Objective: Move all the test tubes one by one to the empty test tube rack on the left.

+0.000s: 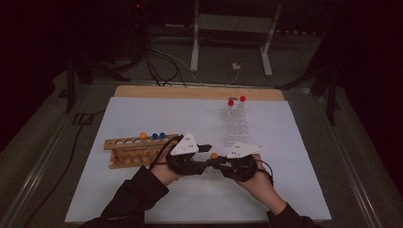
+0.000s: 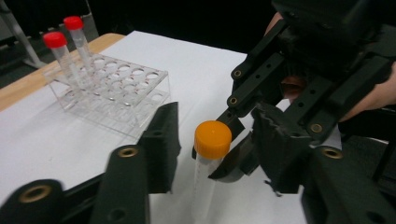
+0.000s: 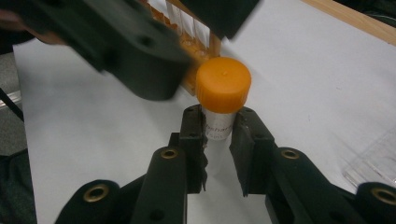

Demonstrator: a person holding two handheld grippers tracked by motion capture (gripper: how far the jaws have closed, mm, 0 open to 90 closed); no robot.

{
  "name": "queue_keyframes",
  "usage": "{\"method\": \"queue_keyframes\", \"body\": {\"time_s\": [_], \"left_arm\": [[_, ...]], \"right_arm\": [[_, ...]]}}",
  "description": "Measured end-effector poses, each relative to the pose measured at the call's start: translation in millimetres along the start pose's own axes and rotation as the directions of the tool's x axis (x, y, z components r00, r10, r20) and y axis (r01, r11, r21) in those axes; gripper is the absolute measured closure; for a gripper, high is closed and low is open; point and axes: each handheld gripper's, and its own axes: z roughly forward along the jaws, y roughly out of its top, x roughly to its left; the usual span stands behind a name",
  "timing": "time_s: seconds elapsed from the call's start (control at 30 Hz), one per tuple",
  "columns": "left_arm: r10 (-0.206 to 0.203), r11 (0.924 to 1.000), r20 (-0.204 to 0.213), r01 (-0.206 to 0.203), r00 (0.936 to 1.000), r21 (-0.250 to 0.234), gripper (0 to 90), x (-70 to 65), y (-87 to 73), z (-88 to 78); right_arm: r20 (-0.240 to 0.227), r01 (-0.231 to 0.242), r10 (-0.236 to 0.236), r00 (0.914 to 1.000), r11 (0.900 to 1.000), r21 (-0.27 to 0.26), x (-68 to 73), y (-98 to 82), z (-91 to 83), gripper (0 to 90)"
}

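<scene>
A clear tube with an orange cap (image 3: 223,84) stands upright just above the white mat, and my right gripper (image 3: 217,126) is shut on its body below the cap. My left gripper (image 2: 217,135) faces it from the other side. Its two jaws stand either side of the same tube (image 2: 212,140), with a gap showing on both sides, so it is open. In the high view the two grippers meet near the mat's middle, left gripper (image 1: 205,154) and right gripper (image 1: 219,160), with the orange cap (image 1: 214,155) between them.
A wooden rack (image 1: 138,148) lies left of the hands and holds an orange-capped tube (image 1: 143,135) and two blue-capped tubes (image 1: 158,136). A clear plastic rack (image 1: 236,124) stands farther back with two red-capped tubes (image 1: 236,100). The white mat (image 1: 142,199) covers the table.
</scene>
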Motion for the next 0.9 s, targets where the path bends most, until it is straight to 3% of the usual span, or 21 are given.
{"method": "queue_keyframes", "body": {"time_s": [0.27,0.53,0.63,0.7,0.9], "left_arm": [[0.011,0.9998,-0.009,-0.011,0.9999,0.015,69.6,1.0,-2.1,9.7],[0.040,0.9990,-0.019,-0.040,0.9990,0.021,71.2,-0.4,-0.9,10.2],[0.033,0.9994,-0.022,-0.033,0.9992,0.008,71.3,-0.4,0.1,8.8],[0.032,0.9995,-0.036,-0.032,0.9989,0.006,71.3,0.4,1.6,6.4],[0.029,0.9996,-0.055,-0.029,0.9981,0.002,71.4,2.7,4.9,-7.9]], "right_arm": [[0.006,-0.003,0.003,1.0000,1.000,-0.006,-1.0,0.2,-2.0,75.1],[0.011,-0.002,0.002,0.9999,1.000,-0.009,-1.1,0.7,-2.6,75.0],[0.016,0.000,0.000,0.9999,1.000,-0.020,-1.1,1.1,-3.7,74.0],[-0.001,-0.012,0.012,0.9999,1.000,-0.020,-1.9,1.5,-4.2,65.7],[0.020,-0.029,0.030,0.9994,0.999,-0.043,-3.9,2.3,-7.4,42.7]]}}
